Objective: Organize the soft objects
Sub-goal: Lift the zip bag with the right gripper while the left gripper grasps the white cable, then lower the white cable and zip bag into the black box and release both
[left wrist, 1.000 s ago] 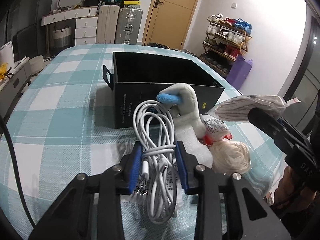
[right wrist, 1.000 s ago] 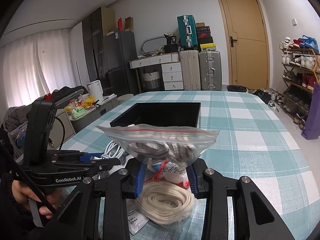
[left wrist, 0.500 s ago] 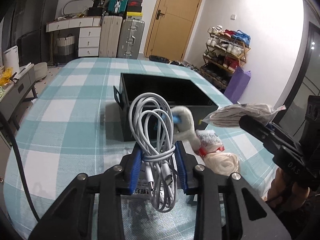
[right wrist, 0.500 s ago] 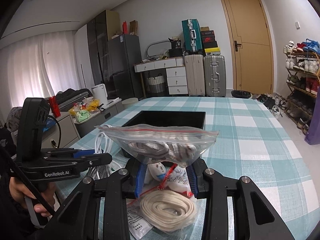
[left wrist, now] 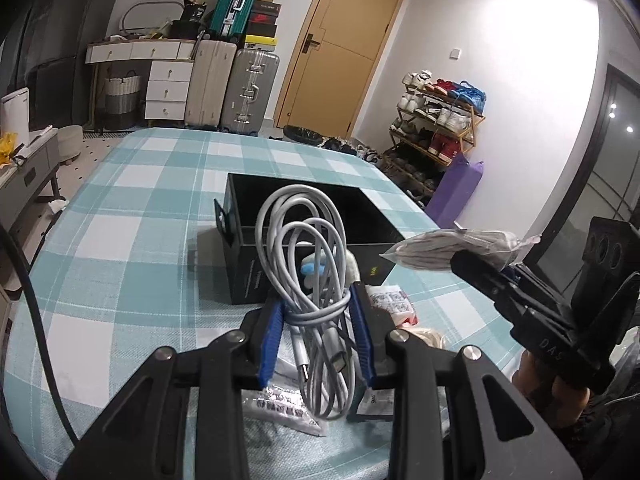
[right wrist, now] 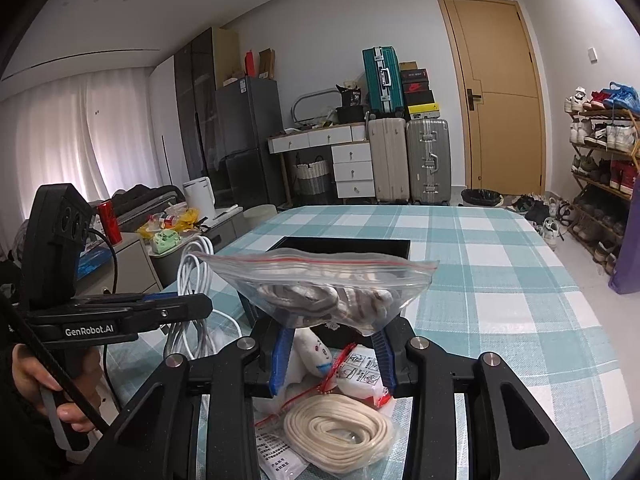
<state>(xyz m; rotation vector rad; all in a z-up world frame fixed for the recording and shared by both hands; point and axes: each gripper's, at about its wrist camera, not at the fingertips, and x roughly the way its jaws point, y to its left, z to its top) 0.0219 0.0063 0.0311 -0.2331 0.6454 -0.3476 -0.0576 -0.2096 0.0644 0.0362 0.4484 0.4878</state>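
Pinching a coiled white cable between blue pads, left hand-held gripper, raised above the checked bench; loops standing up in front of the open black box. Pinching a clear zip bag of striped cloth, right hand-held gripper, held just near of the same box. Seen only from the right wrist: cream rope coil in plastic and a printed packet on the bench underneath, plus a small white plush toy, and a hand gripping the left tool. Seen only from the left wrist: the box's near wall and side handle, with another flat packet lying beneath the cable.
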